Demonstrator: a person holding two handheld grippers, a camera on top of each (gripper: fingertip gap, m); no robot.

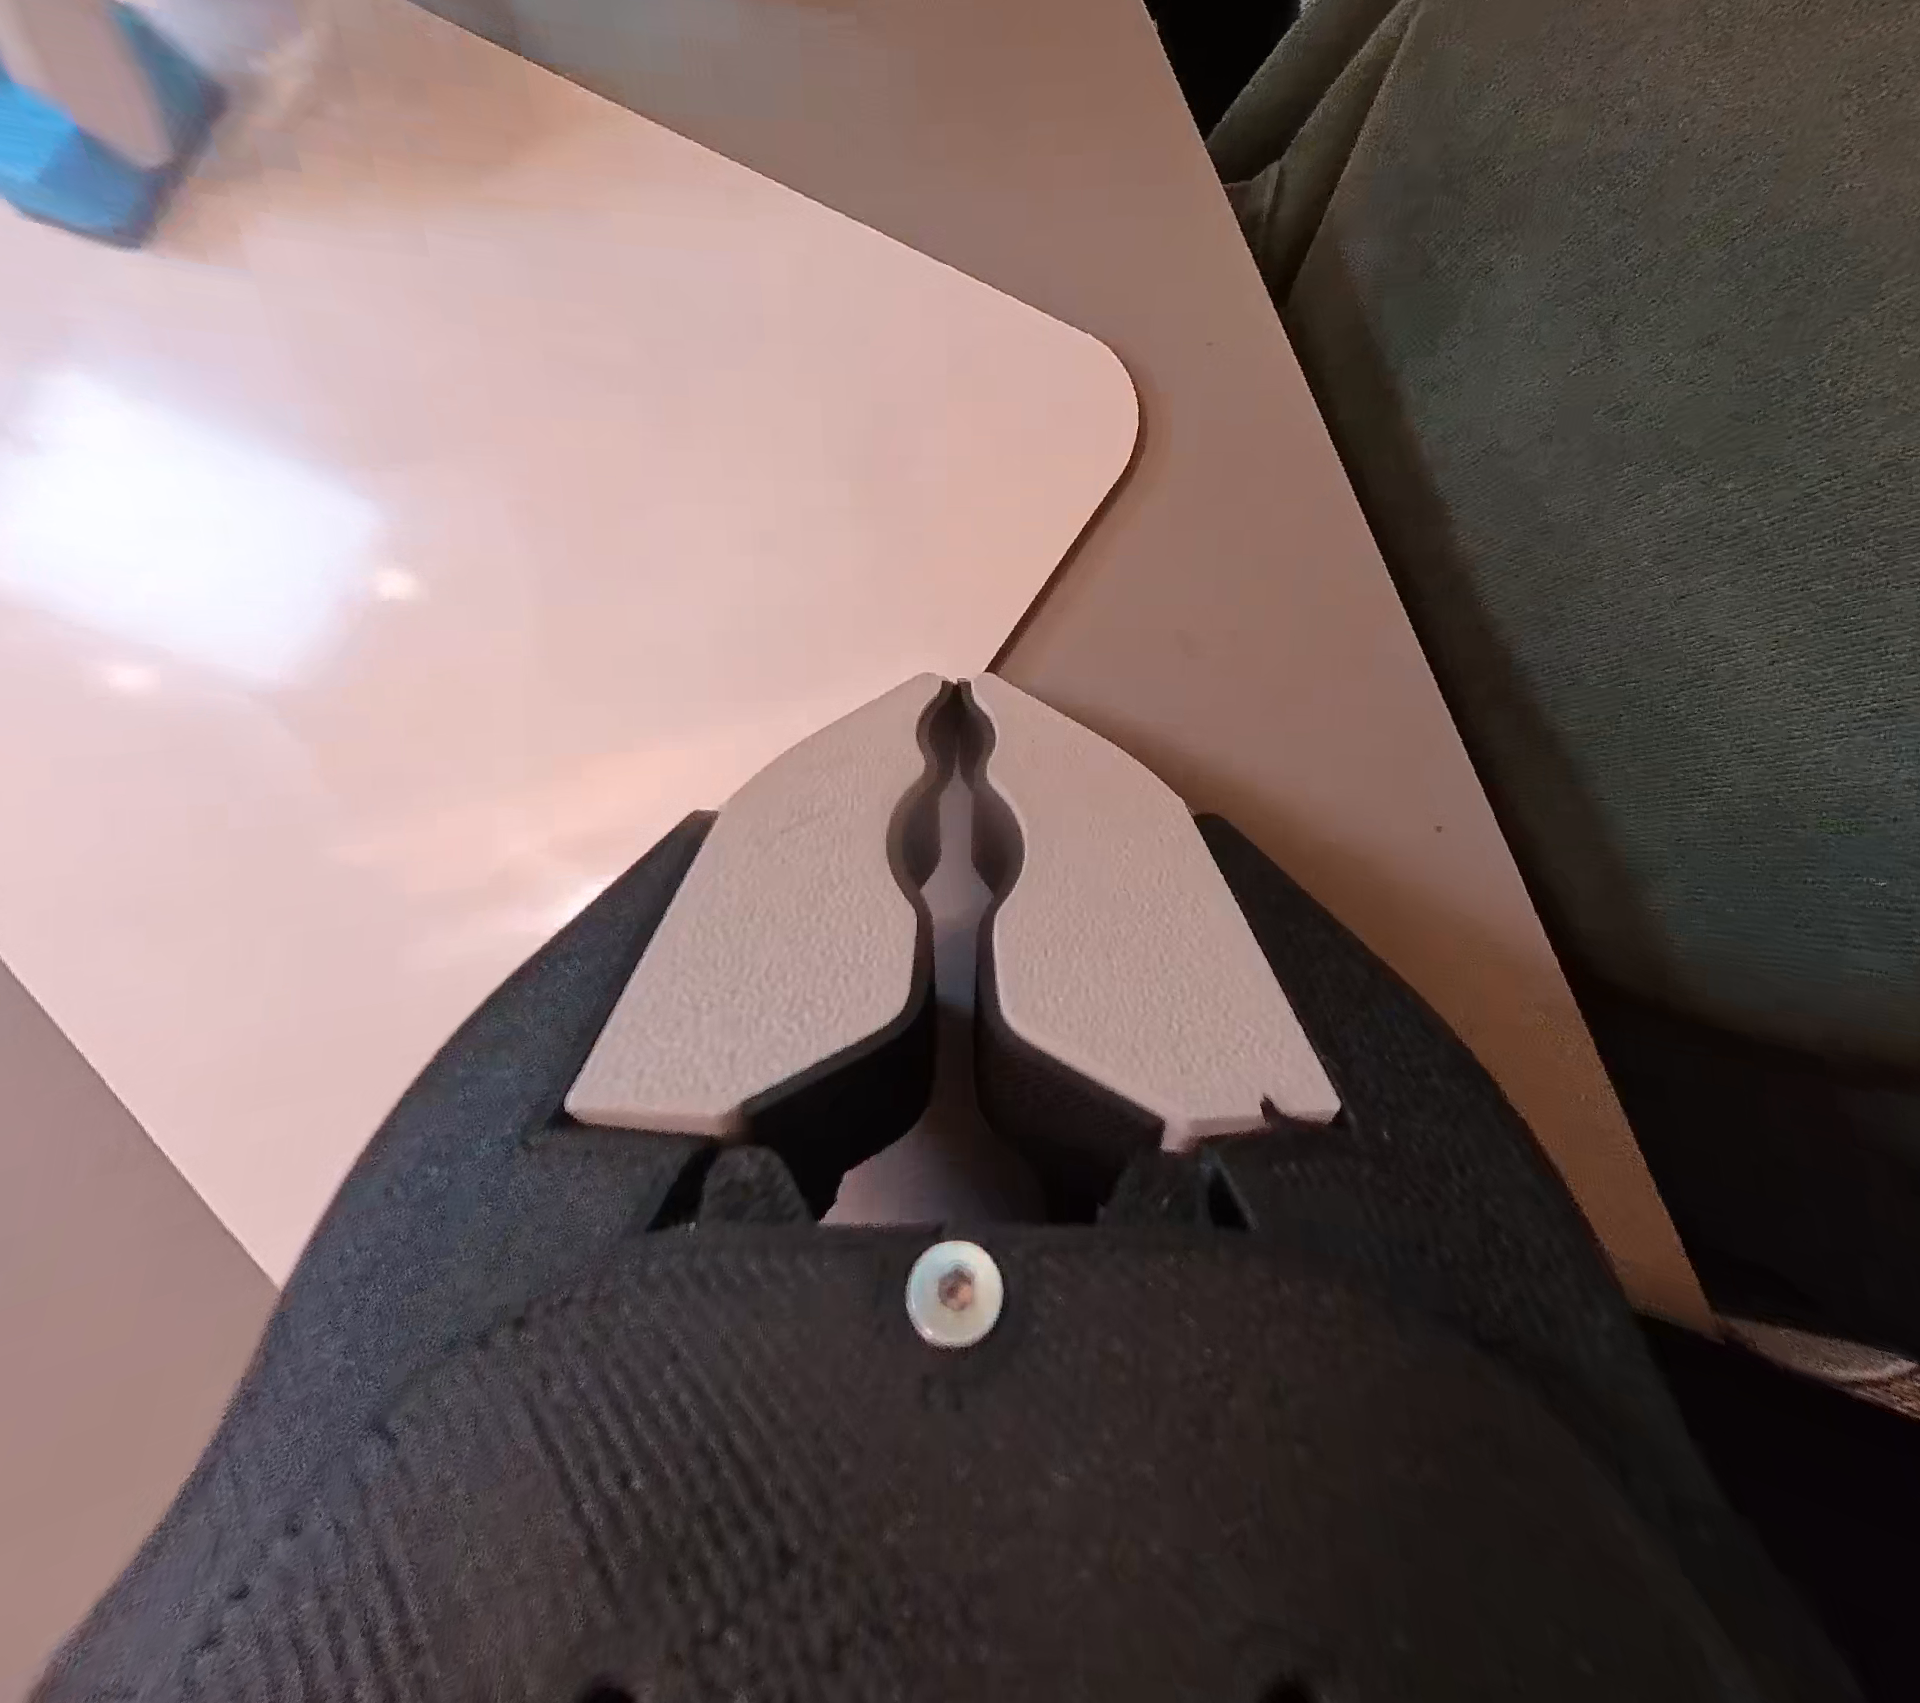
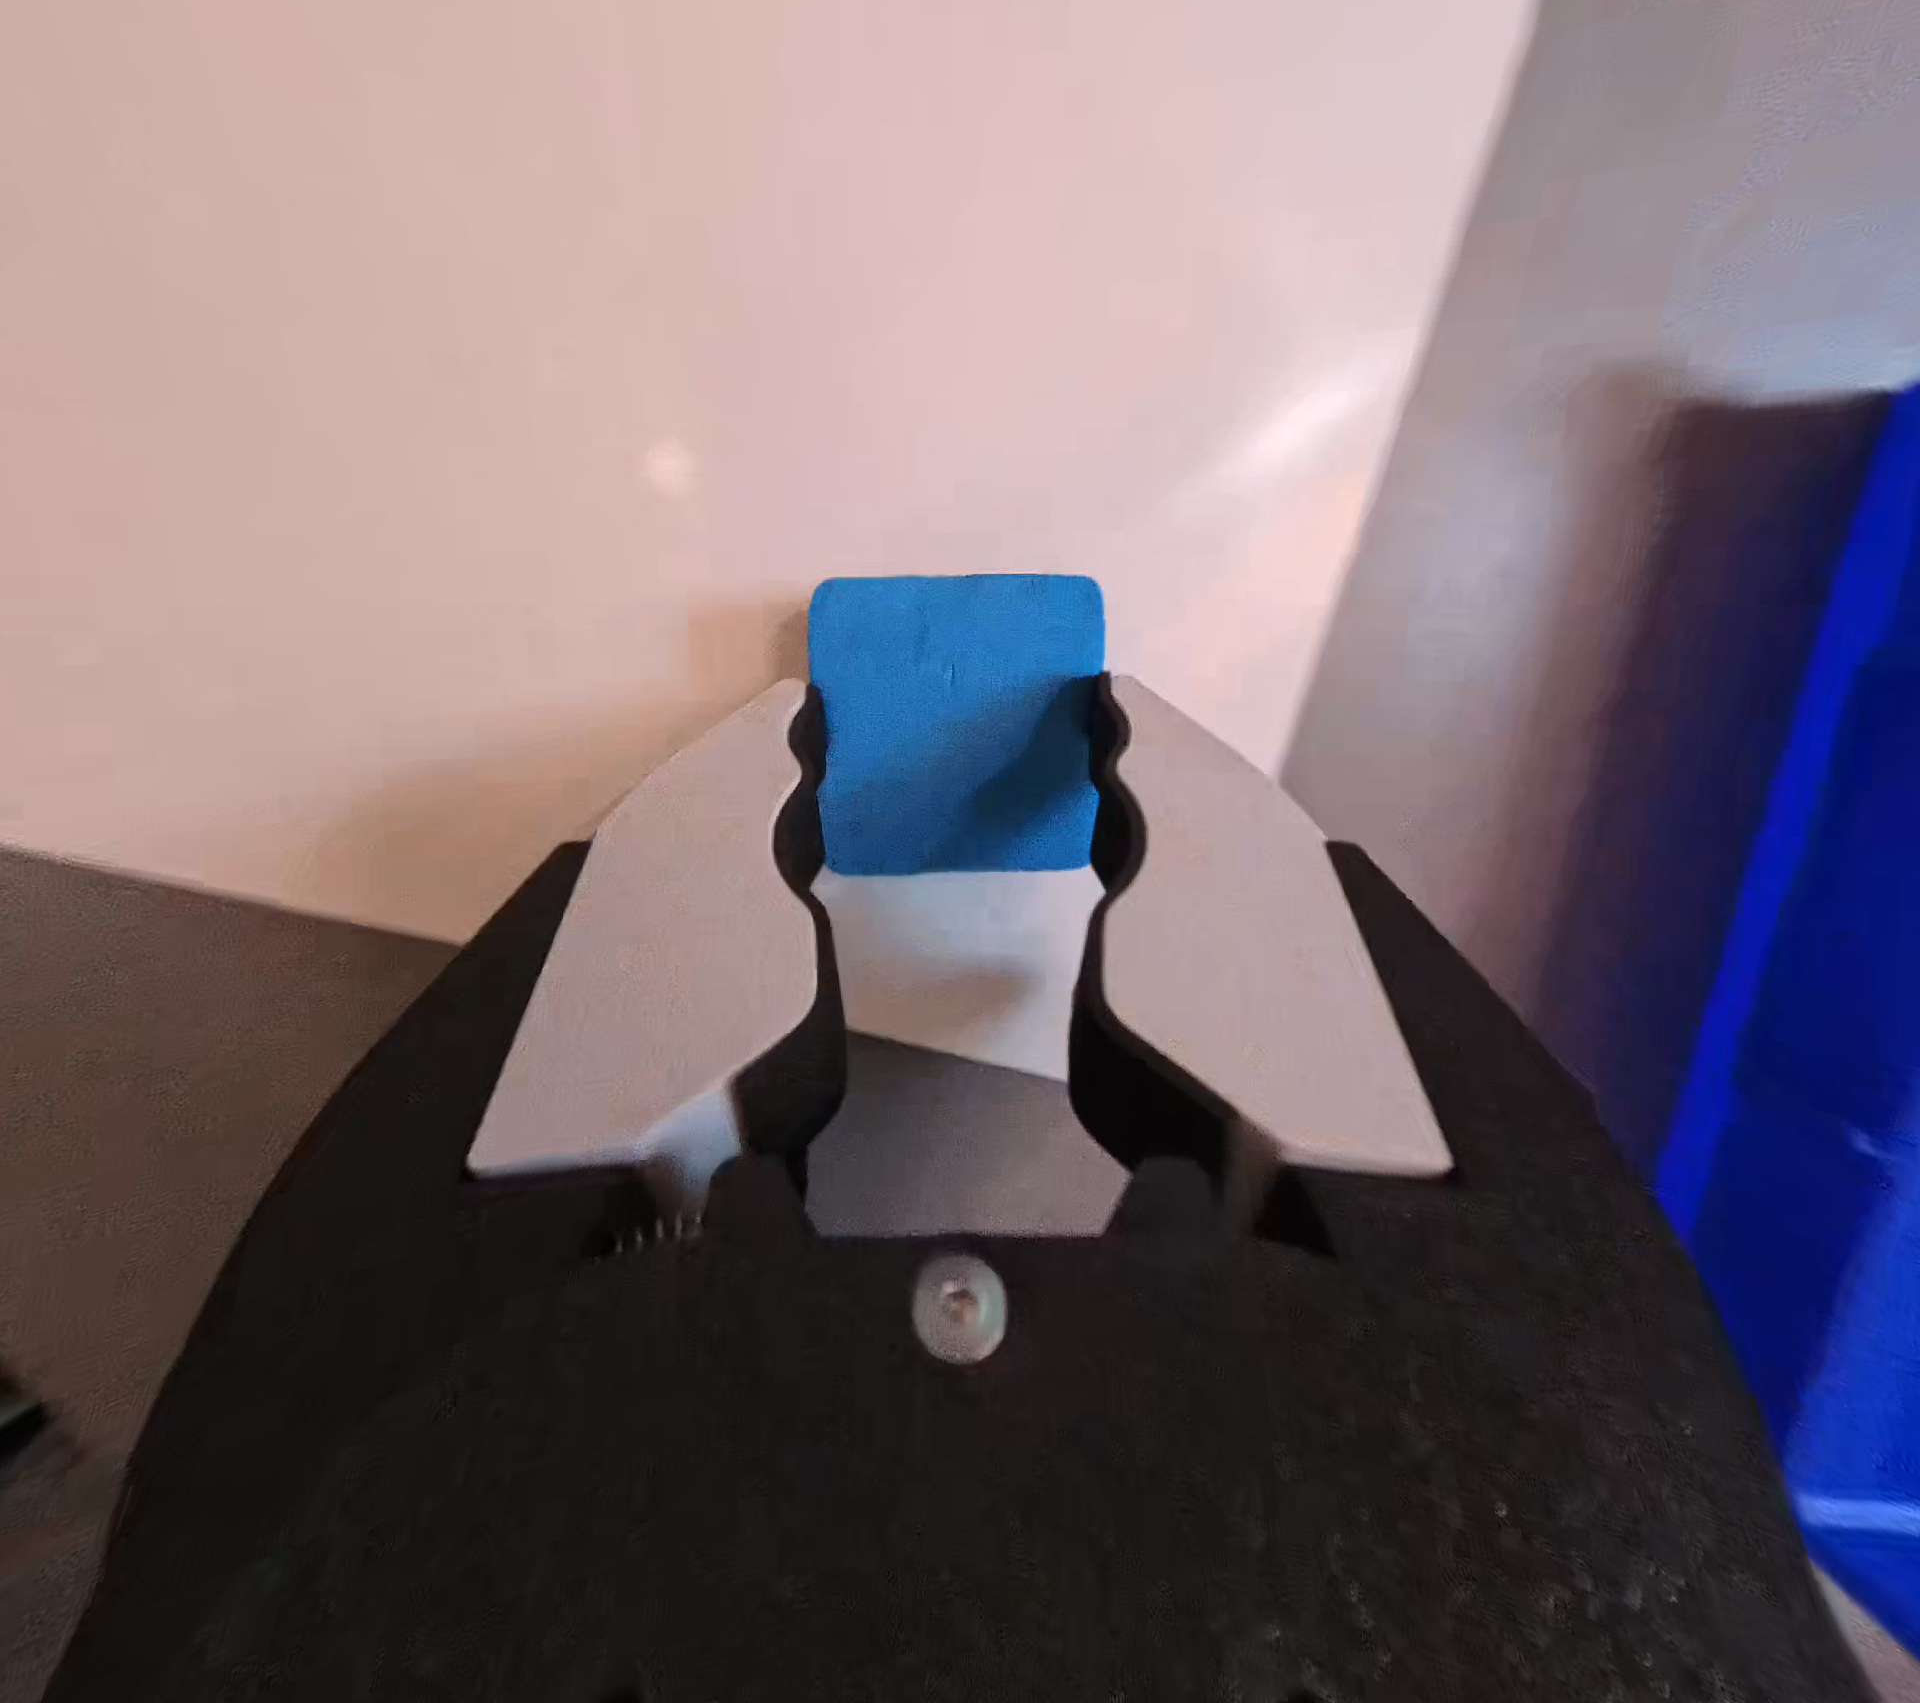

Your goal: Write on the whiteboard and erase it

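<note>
While the left gripper sat with its grey fingers pressed tip to tip, it held nothing; its tips lay over the near edge of the whiteboard, close to the board's rounded corner. That board lay flat on a beige table, its surface glossy with a pale reflection and no visible marks in either view. Beyond the table edge, to the right in the left wrist view, was a dark olive-grey upholstered seat. At the far left of that view, blurred, the blue eraser rested against the board, with a pale finger of the other gripper alongside it.

In the right wrist view, the right gripper was partly spread, its two fingers clamped on the sides of the blue eraser. The eraser was a small, soft-looking block with rounded corners, and it sat over the whiteboard; contact with the surface appeared likely but could not be confirmed from this angle. Farther right stood a blurred, bright blue object, kind not identifiable, beside a darker panel.
</note>
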